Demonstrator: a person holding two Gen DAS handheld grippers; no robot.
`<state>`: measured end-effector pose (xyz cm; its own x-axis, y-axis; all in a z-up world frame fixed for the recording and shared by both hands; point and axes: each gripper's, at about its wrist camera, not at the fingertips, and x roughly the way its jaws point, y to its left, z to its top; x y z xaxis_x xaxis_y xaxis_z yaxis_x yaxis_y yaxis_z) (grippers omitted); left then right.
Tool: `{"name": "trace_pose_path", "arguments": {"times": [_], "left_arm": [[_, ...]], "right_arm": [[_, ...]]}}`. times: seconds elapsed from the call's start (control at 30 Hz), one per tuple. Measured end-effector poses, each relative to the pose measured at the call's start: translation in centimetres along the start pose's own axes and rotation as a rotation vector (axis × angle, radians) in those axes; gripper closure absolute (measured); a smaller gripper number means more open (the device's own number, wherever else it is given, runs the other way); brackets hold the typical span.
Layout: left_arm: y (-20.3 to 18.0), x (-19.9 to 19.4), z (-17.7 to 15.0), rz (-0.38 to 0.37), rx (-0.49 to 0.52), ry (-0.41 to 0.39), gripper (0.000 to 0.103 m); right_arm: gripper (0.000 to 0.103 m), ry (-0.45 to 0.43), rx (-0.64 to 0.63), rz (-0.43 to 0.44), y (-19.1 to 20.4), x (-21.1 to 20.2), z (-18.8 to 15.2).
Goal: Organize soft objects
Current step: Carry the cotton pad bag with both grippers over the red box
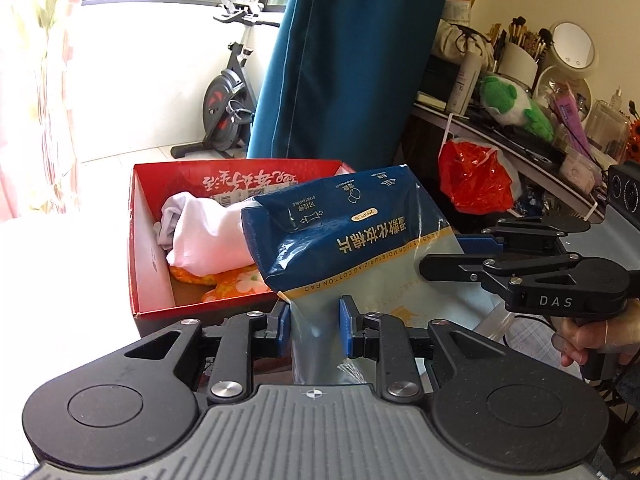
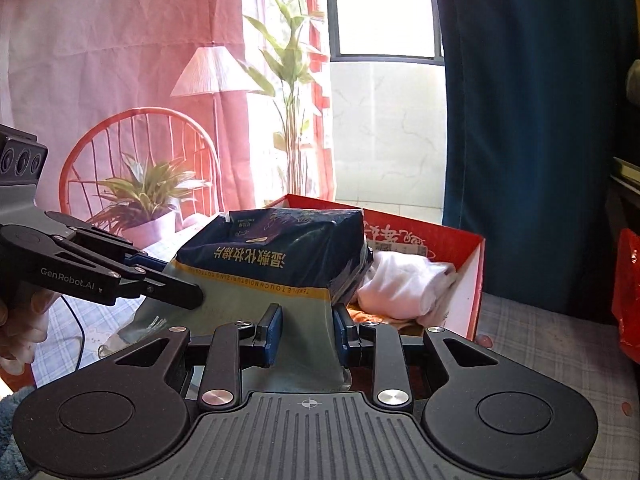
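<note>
A blue and clear pack of cotton pads (image 1: 340,232) (image 2: 276,256) hangs in the air, held from two sides. My left gripper (image 1: 314,328) is shut on its clear lower part, blue pads pressing both faces. My right gripper (image 2: 306,332) is shut on the same clear end; in the left wrist view that right gripper (image 1: 452,256) reaches in from the right. The left gripper (image 2: 176,280) comes in from the left in the right wrist view. Behind the pack stands an open red box (image 1: 144,240) (image 2: 472,280) holding a white cloth (image 1: 208,236) (image 2: 404,284) and an orange floral cloth (image 1: 232,284).
A teal curtain (image 1: 344,60) hangs behind the box. An exercise bike (image 1: 224,104) stands by the window. To the right a cluttered shelf carries a green plush toy (image 1: 516,108), with a red plastic bag (image 1: 476,176) below it. A checked cloth (image 2: 540,340) covers the surface.
</note>
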<state>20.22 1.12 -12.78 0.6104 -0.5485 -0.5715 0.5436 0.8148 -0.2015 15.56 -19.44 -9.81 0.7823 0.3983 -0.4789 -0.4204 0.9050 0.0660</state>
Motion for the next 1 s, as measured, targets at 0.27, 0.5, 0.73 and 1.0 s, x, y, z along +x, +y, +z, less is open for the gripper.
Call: {"name": "trace_pose_path", "arguments": {"times": [0.27,0.5,0.73,1.0], "left_arm": [[0.8,0.5,2.2,0.023,0.023,-0.032,0.078],[2.0,3.4,7.4,0.09,0.049,-0.093,0.078],[3.6,7.4,8.5,0.152,0.033,-0.071,0.078],[5.2,10.5,6.5,0.152,-0.004,0.092,0.078]], "right_arm": [[0.078,0.005,-0.043,0.0,-0.2,1.5,0.2],[0.078,-0.057,-0.142,-0.079,-2.1,4.9,3.9],[0.078,-0.028,-0.254,-0.157,-2.6,10.3,3.9],[0.078,0.118,-0.139,-0.095,-3.9,13.6,2.5]]}}
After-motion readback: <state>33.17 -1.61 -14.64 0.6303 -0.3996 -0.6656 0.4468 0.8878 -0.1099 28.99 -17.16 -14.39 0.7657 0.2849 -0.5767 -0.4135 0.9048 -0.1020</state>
